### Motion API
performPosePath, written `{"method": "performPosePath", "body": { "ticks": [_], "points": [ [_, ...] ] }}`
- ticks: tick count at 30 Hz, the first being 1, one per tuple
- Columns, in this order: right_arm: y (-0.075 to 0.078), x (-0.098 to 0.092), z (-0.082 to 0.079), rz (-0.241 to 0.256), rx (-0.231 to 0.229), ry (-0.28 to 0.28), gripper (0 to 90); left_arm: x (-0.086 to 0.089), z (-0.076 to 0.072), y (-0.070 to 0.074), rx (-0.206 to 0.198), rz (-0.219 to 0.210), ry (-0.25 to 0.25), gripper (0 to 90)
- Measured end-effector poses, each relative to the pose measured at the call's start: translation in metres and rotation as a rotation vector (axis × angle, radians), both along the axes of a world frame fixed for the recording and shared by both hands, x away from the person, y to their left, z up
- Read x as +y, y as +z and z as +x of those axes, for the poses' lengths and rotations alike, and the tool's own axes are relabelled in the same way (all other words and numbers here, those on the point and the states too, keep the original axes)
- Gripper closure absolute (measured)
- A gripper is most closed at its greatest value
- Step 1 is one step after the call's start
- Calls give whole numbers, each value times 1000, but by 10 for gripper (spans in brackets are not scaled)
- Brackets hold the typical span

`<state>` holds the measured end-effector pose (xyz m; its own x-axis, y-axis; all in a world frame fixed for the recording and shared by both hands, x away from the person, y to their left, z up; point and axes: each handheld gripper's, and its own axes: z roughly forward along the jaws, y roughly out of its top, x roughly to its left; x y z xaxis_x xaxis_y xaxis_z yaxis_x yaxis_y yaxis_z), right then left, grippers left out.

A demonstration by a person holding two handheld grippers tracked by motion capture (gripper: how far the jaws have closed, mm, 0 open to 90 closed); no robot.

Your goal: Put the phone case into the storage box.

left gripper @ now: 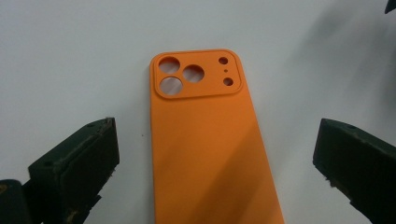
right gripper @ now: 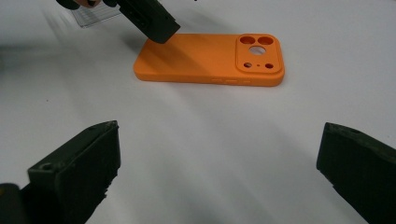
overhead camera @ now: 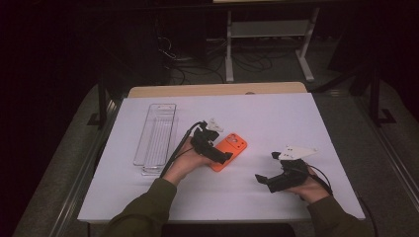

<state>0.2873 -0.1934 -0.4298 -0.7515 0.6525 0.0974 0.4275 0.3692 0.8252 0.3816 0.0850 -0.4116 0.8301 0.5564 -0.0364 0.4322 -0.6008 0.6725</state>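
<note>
The jaws of the left gripper point(left gripper: 212, 154) were seen spread wide apart in the left gripper view, one block at the lower left and one at the lower right of the frame, with the flat orange silicone-like phone case point(left gripper: 210, 149) lying between them and touched by neither. The case was laid back-up on the white table sheet point(left gripper: 70, 56), its raised camera panel with three large round holes and three small ones toward the top of the frame. In the high view the case point(overhead camera: 232, 148) was placed near the centre, partly covered by the left gripper point(overhead camera: 217, 155). The right gripper point(overhead camera: 264, 178), at the lower right of that view, was held well apart from the case, its jaws likewise spread and empty. The case was judged light, thin and somewhat flexible, with a matte surface offering fair grip; the long edges point(right gripper: 233, 81), where side-button bumps were visible, were judged the best place for a hold, since the shell would bend if pinched hard. A clear ribbed plastic tray point(overhead camera: 155, 136) was set at the left of the sheet.
</note>
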Motion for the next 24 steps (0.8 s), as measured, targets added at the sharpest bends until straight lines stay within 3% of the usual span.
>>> {"method": "performPosePath", "body": {
  "ticks": [1, 4, 14, 18, 24],
  "points": [
    [0, 0, 0, -1, 0, 0, 0, -2, -1, -3, 2, -23, 20, 0],
    [0, 0, 0, 0, 0, 1, 0, -3, -1, -6, 4, -23, 31, 1],
    [0, 0, 1, -4, 0, 3, 0, -5, 1, -17, 26, -1, 33, 1],
    [0, 0, 0, -3, 1, 2, 0, -6, 1, -21, 31, 41, 14, 1],
    [0, 0, 0, -6, 3, 2, 0, -11, 0, -27, 35, 41, 30, 1]
  ]
}}
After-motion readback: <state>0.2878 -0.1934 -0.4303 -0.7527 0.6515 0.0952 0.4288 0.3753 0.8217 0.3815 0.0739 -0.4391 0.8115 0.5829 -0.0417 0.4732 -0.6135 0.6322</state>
